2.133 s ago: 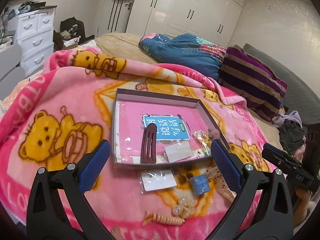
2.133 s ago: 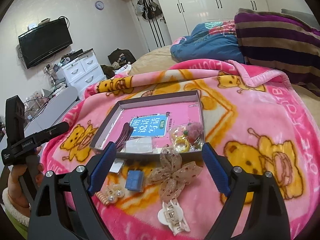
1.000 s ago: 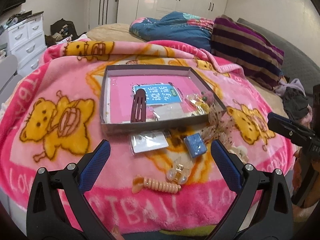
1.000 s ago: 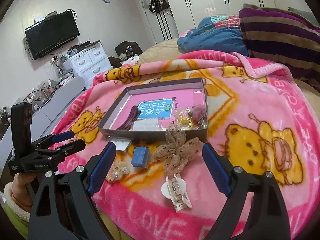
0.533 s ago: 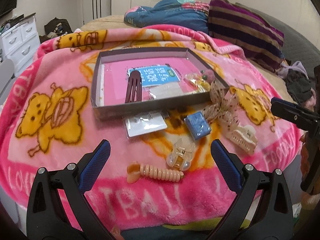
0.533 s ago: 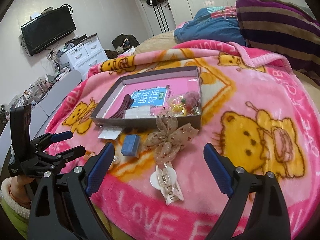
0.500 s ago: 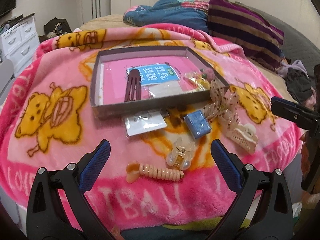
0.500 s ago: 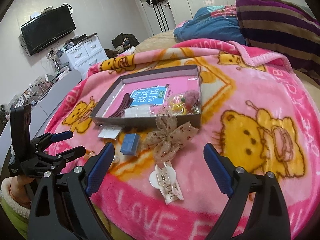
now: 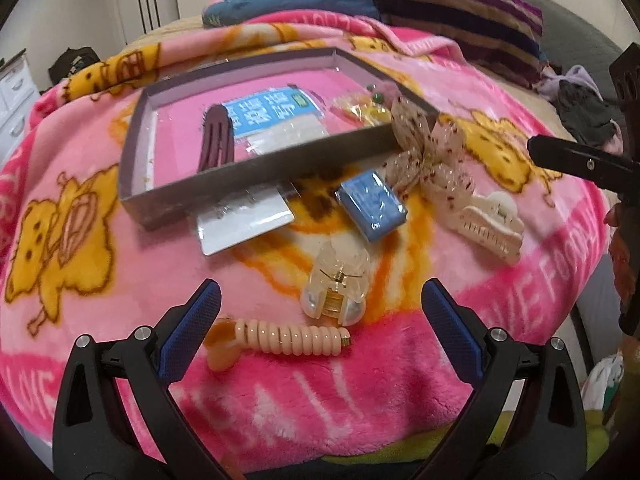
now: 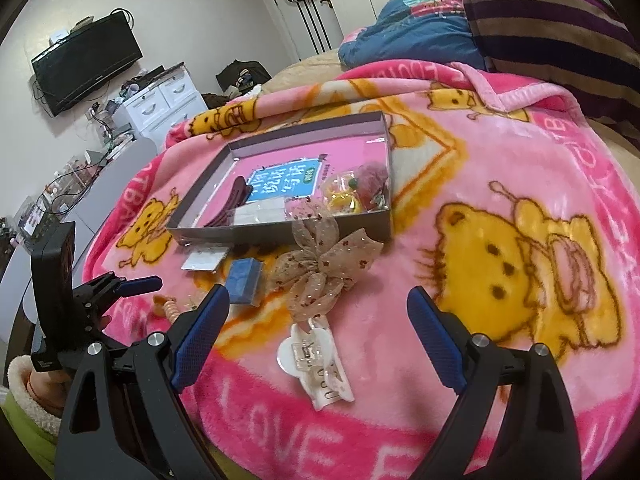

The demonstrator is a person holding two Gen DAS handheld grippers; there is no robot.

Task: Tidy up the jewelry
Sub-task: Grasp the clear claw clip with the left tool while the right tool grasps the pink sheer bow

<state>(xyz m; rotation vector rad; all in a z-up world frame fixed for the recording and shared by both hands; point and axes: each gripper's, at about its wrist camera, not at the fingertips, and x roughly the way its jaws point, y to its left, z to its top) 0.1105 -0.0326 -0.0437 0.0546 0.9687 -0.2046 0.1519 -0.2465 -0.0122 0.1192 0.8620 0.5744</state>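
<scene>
A shallow grey box [image 9: 256, 168] [image 10: 280, 234] lies on a pink bear blanket, holding a dark maroon clip [image 9: 216, 140], a white packet and yellow trinkets [image 10: 344, 198]. In front of it lie a card packet [image 9: 244, 220], a blue block [image 9: 372, 204] [image 10: 244, 276], a beige bow [image 9: 428, 156] [image 10: 320, 268], a white claw clip [image 9: 492, 224] [image 10: 316, 364], a clear pearl claw clip [image 9: 338, 284] and a peach spiral hair tie [image 9: 284, 336]. My left gripper [image 9: 320, 300] hangs open just above the spiral tie and clear clip. My right gripper [image 10: 318, 312] is open over the white claw clip.
The blanket's front edge [image 9: 320, 432] drops off just below the hair tie. A striped pillow [image 10: 552, 32] and blue bedding [image 10: 408, 28] lie behind the box. White drawers [image 10: 160, 100] and a wall television [image 10: 84, 64] stand at the left.
Both grippers have sunk closer to the blanket; the loose accessories now look larger and nearer. The left one has tilted further down over the hair tie. Nothing was picked up.
</scene>
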